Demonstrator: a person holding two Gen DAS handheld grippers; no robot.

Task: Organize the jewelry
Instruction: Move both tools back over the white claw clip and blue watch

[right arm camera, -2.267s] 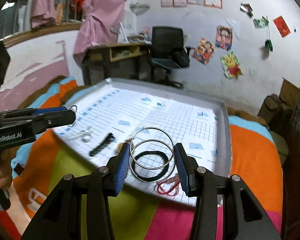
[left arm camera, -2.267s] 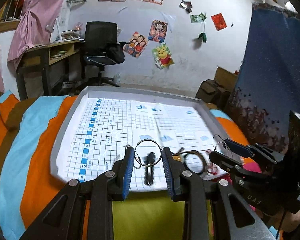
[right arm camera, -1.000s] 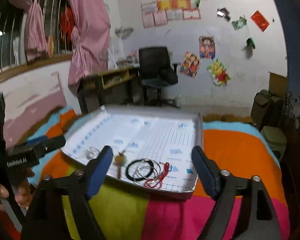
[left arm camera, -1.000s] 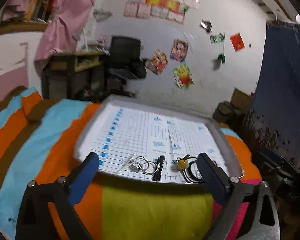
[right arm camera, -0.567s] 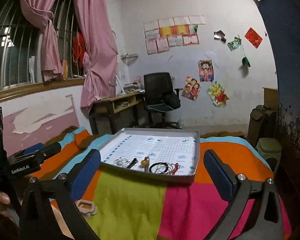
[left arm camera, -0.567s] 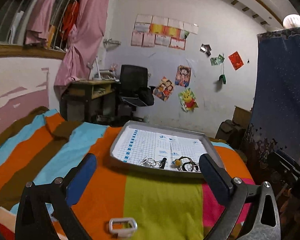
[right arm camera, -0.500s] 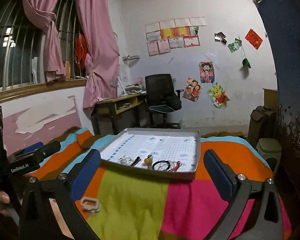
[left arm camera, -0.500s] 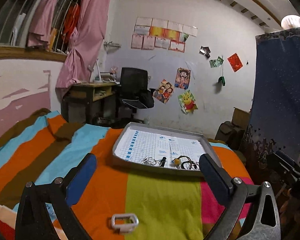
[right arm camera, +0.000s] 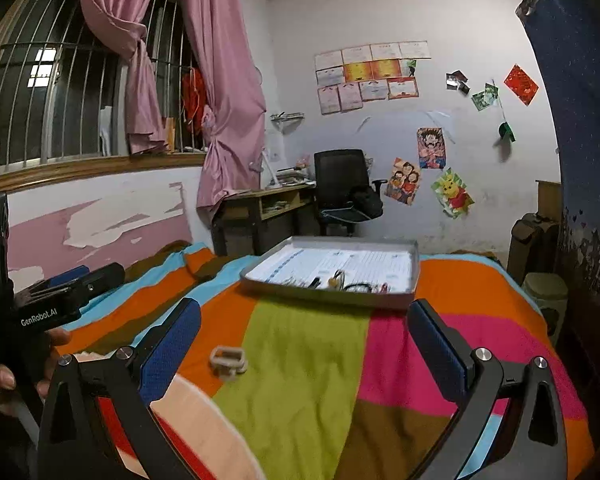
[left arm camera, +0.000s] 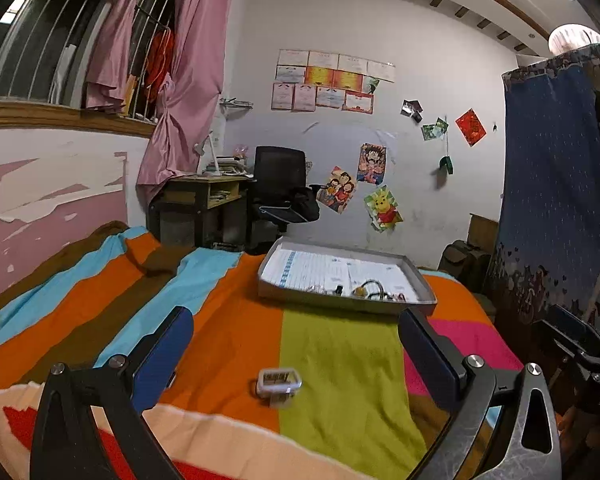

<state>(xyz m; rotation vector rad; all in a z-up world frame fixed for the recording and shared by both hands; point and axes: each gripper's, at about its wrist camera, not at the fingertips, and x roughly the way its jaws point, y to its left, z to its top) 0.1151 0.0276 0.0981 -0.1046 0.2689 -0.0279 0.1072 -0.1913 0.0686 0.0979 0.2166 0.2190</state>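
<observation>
Where bracelets (right arm camera: 358, 287) lie: grey tray (right arm camera: 324, 292).

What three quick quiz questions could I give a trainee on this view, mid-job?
1. True or false: the left gripper holds a ring.
2. Where does the jewelry lie in the tray: A. near edge, B. far edge, C. outside it?
3. What lies on the blanket between the grippers and the tray?

Key:
1. False; the left gripper and the right gripper are open and empty.
2. A.
3. A small pale rectangular frame.
</observation>
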